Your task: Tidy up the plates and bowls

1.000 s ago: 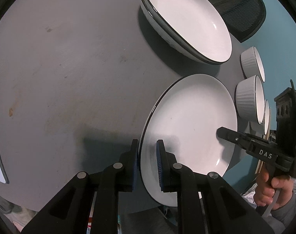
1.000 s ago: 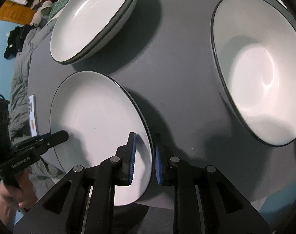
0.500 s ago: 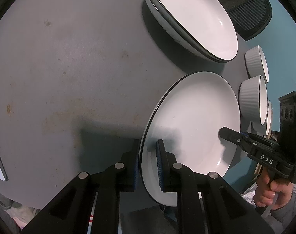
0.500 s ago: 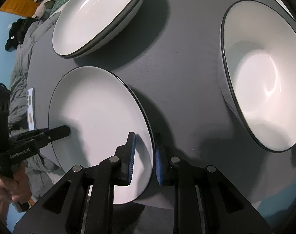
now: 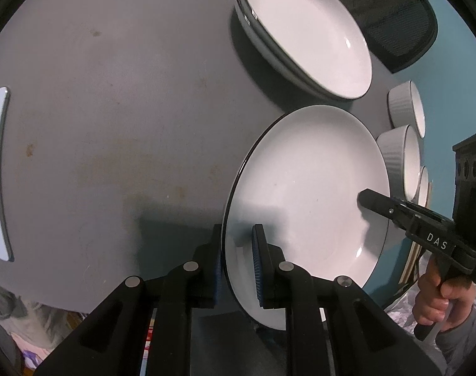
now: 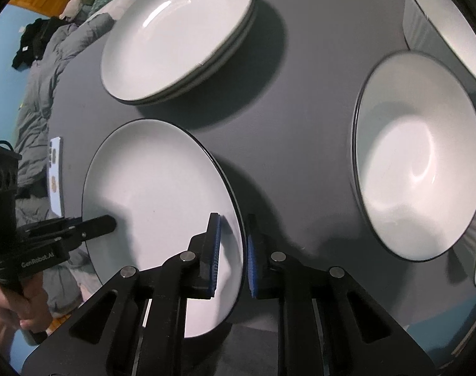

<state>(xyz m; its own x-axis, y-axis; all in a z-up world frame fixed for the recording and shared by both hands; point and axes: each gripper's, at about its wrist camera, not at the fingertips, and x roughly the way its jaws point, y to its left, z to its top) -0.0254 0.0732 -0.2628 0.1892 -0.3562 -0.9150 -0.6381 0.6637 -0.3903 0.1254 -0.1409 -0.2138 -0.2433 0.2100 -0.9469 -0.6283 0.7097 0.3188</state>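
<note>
Two grippers held one white, dark-rimmed plate (image 5: 307, 188) by opposite edges above the grey table (image 5: 112, 109). The left gripper (image 5: 238, 257) was nearly closed, its blue-padded fingers (image 5: 257, 269) clamped on the plate's near-left rim, one finger above and one below. The right gripper (image 6: 233, 250) likewise pinched the plate (image 6: 156, 188) at its right rim; its jaws had just been closing a little further, with the rim between them. In the left wrist view the right gripper (image 5: 368, 199) reached in from the right edge, gripped by a hand (image 5: 438, 300); in the right wrist view the left gripper (image 6: 108, 222) entered from the left, with a hand (image 6: 18, 310) below it. Beyond the held plate lay a stack of plates (image 5: 303, 34) of the same kind, near but apart from it. Ribbed white bowls (image 5: 400, 159) stood in a row near the table's right edge in the left wrist view. A large white bowl (image 6: 419, 156) sat to the right of the plate in the right wrist view, with another bowl (image 6: 447, 28) behind it. A phone (image 6: 56, 175) lay flat near the table's far-left edge.
</note>
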